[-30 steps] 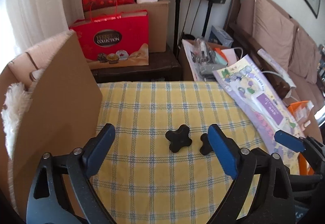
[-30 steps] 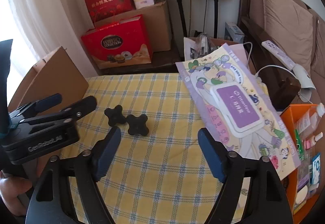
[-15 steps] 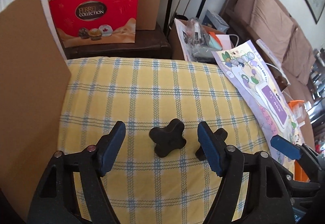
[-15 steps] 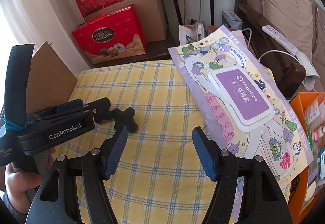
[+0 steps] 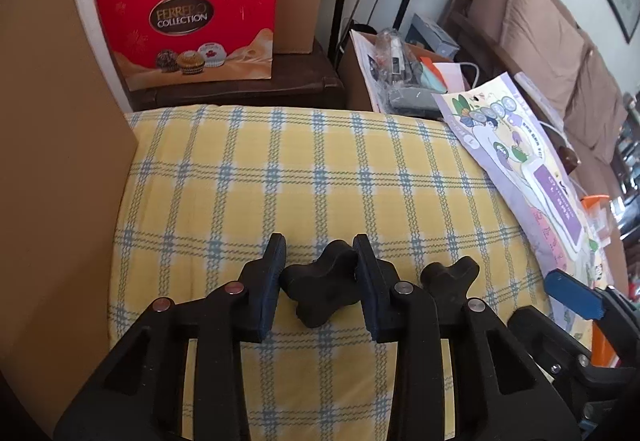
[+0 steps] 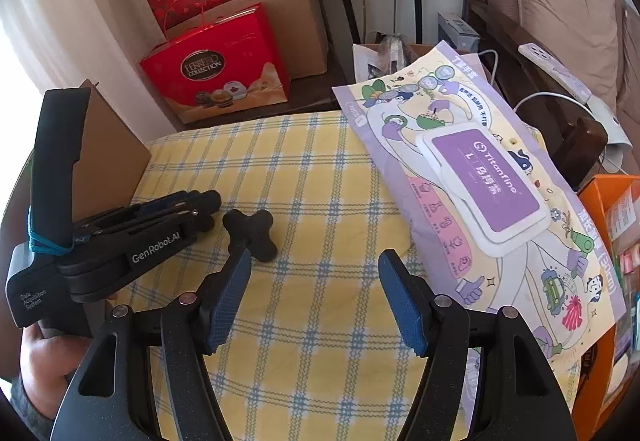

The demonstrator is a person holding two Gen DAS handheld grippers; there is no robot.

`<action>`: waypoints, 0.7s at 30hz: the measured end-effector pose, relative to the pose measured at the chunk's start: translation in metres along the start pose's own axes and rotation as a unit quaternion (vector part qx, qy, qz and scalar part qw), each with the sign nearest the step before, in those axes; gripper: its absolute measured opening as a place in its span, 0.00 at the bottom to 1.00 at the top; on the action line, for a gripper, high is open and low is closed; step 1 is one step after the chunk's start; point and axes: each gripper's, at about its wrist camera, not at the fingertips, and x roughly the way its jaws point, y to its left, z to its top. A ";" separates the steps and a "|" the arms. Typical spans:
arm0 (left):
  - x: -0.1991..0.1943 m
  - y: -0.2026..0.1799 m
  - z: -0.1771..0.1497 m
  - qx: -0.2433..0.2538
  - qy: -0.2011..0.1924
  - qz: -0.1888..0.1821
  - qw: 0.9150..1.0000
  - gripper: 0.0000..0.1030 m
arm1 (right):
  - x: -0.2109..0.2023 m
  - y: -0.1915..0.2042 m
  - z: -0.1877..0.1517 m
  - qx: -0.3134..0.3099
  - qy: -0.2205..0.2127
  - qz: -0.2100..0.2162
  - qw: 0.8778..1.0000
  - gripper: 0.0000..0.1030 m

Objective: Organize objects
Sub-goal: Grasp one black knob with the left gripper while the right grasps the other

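Brown cardboard panel (image 5: 60,145) upright at far left, edging the yellow-checked cloth (image 5: 320,177) over the desk. Left gripper (image 5: 320,281) angled down onto the cloth, jaws closing around a black cross-shaped knob (image 5: 320,291); both pads against its lobes, knob resting on the cloth. Second black knob (image 5: 450,277) just right of that gripper, on the cloth, apart from the first. Right gripper (image 6: 314,301) low over bare cloth, jaws apart, nothing between them; second knob just beyond its left pad. Purple wipes pack (image 6: 480,193) lying along the right edge of the cloth. Orange bin (image 6: 600,201) at far right, past the pack. Red gift box (image 5: 192,29) behind the desk.
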 end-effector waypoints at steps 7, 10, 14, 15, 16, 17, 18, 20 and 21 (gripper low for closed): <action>-0.011 0.012 -0.006 -0.015 -0.008 -0.001 1.000 0.31 | 0.015 0.012 0.006 -0.002 0.005 0.019 1.000 0.67; -0.016 0.013 -0.006 -0.016 -0.015 0.005 1.000 0.31 | 0.024 0.020 0.007 -0.017 0.004 0.013 1.000 0.67; -0.015 0.020 -0.007 -0.024 -0.011 0.010 1.000 0.31 | 0.032 0.028 0.007 -0.031 0.000 0.003 1.000 0.65; -0.015 0.022 -0.007 -0.026 -0.008 0.011 1.000 0.31 | 0.035 0.029 0.007 -0.033 0.002 0.001 0.999 0.66; -0.014 0.023 -0.008 -0.028 -0.008 0.012 1.000 0.31 | 0.036 0.030 0.007 -0.034 0.003 0.000 0.999 0.66; -0.014 0.024 -0.009 -0.029 -0.008 0.012 0.999 0.31 | 0.039 0.031 0.007 -0.037 0.004 -0.001 0.999 0.65; -0.014 0.025 -0.009 -0.030 -0.007 0.012 0.999 0.31 | 0.040 0.031 0.008 -0.039 0.004 -0.002 0.999 0.64; -0.015 0.026 -0.010 -0.030 -0.008 0.013 0.999 0.31 | 0.044 0.034 0.007 -0.046 0.006 -0.007 0.999 0.59; -0.015 0.026 -0.011 -0.030 -0.008 0.013 0.999 0.31 | 0.046 0.035 0.007 -0.049 0.006 -0.009 0.999 0.58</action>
